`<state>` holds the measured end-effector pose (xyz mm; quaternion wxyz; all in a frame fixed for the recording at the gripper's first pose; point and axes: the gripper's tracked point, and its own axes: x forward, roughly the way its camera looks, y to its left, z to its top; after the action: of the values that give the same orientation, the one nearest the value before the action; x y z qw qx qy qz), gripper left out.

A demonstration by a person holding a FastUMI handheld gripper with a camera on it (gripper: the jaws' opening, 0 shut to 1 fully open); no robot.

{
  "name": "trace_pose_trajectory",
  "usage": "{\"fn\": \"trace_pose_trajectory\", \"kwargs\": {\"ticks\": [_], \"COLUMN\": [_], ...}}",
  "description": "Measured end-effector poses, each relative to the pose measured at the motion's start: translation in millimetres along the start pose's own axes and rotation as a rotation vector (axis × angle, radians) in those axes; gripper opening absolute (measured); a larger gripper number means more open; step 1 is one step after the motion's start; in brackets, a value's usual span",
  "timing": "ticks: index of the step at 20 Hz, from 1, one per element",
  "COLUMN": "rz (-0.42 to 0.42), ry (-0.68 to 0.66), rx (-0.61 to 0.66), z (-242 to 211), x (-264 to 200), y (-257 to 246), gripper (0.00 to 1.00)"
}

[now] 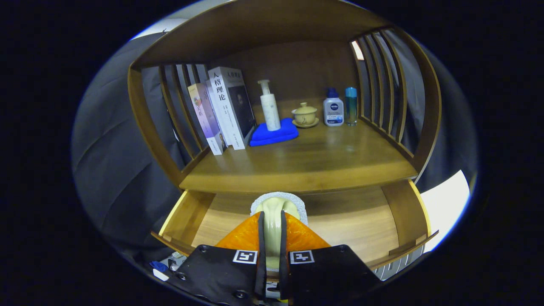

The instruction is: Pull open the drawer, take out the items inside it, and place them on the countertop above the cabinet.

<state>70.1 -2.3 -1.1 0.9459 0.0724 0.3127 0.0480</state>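
Clamped on a pale sponge-like item point(278, 208), gripper point(272, 238) fingers pressing both its sides, just above the pulled-open drawer point(361, 221) and below the countertop point(306, 157). Best lifted straight up past the counter's front edge, then set on bare wood short of the blue cloth point(274, 134). Item's lower part hidden behind the fingers, its exact kind hard to tell.

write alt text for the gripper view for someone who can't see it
The gripper is shut on a pale scrubber over the open wooden drawer. On the countertop beyond stand books, a white pump bottle on a blue cloth, a lidded cup and two small bottles.
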Motion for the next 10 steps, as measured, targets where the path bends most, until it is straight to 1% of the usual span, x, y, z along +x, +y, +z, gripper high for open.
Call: {"fn": "trace_pose_trajectory", "kwargs": {"ticks": [2,5,10], "rz": [0.005,-0.008,-0.035], "ry": [-0.011,-0.029,-0.022], "rx": [0.004,0.003,0.022], "z": [13,35,60], "x": [-1,1,19], "y": [3,3,1], "gripper": [0.14,0.14,0.14]}}
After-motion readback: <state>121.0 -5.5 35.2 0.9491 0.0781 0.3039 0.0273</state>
